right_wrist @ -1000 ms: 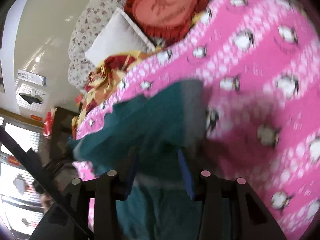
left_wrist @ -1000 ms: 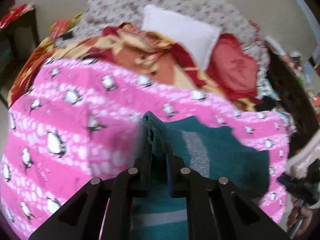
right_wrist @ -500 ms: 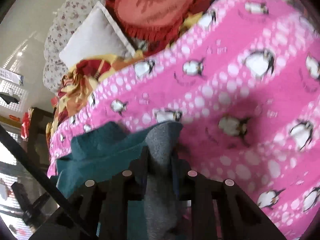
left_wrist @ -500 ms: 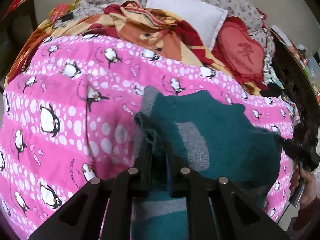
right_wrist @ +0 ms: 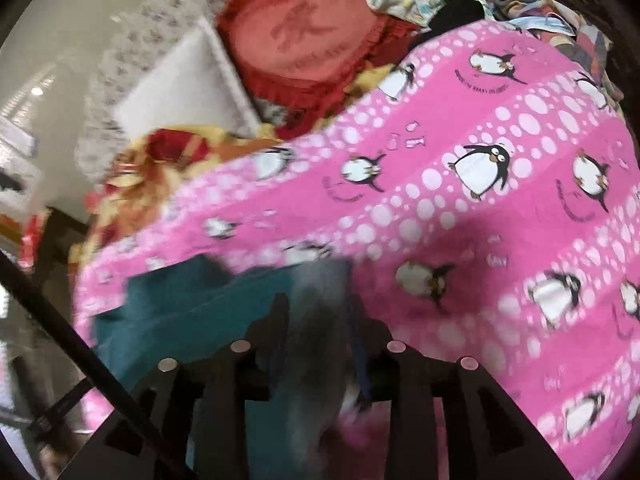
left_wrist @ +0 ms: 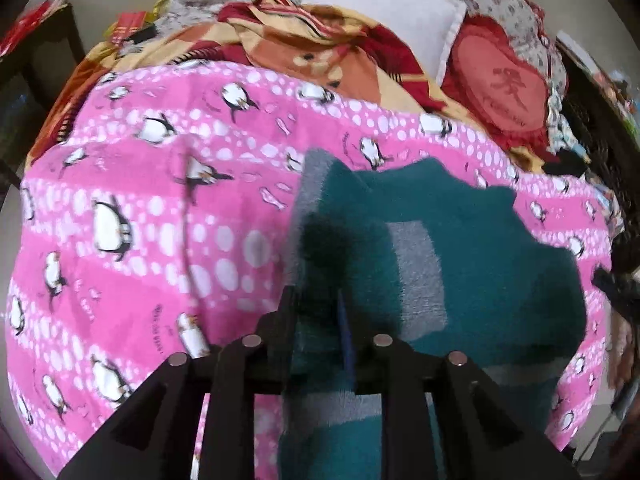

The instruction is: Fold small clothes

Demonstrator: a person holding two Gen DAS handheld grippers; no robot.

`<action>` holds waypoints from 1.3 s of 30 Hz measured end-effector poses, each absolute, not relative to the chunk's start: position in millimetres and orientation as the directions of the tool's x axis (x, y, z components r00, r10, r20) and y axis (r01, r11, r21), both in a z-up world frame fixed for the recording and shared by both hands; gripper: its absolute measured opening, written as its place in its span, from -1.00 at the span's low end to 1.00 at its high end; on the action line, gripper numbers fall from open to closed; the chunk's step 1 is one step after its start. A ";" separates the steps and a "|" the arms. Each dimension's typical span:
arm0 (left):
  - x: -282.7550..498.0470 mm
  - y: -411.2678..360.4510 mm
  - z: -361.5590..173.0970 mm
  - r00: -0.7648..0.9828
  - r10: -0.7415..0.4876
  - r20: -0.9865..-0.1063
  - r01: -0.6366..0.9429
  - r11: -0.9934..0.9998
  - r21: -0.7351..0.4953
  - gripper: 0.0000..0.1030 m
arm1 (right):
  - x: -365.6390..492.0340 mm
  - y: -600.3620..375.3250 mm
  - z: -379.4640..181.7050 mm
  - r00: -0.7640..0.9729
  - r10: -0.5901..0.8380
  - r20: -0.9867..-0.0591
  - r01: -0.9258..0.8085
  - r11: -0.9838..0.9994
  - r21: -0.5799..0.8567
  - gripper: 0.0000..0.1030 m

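A small teal garment with grey stripes (left_wrist: 472,264) lies on a pink penguin-print blanket (left_wrist: 160,216). My left gripper (left_wrist: 316,300) is shut on the garment's left edge, where the cloth bunches up between the fingers. In the right wrist view the same teal garment (right_wrist: 188,312) lies at the lower left, and my right gripper (right_wrist: 320,308) is shut on its grey band, which hangs blurred between the fingers. The pink blanket (right_wrist: 500,208) fills the right side of that view.
A white pillow (left_wrist: 384,16), a red heart-shaped cushion (left_wrist: 504,92) and an orange-red patterned cloth (left_wrist: 304,52) lie at the far end of the bed. Dark furniture (left_wrist: 24,80) stands at the left. My other gripper (left_wrist: 616,292) shows at the right edge.
Both grippers have moved forward and down over the blanket with the garment held, spreading more of the teal cloth flat across it. Both stay shut.
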State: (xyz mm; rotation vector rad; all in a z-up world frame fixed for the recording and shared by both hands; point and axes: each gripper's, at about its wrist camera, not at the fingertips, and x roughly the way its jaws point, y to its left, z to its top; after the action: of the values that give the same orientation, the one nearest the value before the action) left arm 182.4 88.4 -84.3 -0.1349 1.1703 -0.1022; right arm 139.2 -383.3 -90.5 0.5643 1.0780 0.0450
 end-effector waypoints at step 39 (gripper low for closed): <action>186.6 -28.8 -115.8 0.397 -0.262 -0.880 0.146 0.964 -0.221 -0.16 | 116.0 -207.9 -135.3 0.397 0.390 -0.831 -0.054 0.913 0.403 -0.81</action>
State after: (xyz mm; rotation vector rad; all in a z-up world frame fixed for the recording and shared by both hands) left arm 186.6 -28.8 -115.8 -0.1148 1.1338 -0.2586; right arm 116.0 -207.9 -135.3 0.3361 1.1328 0.2882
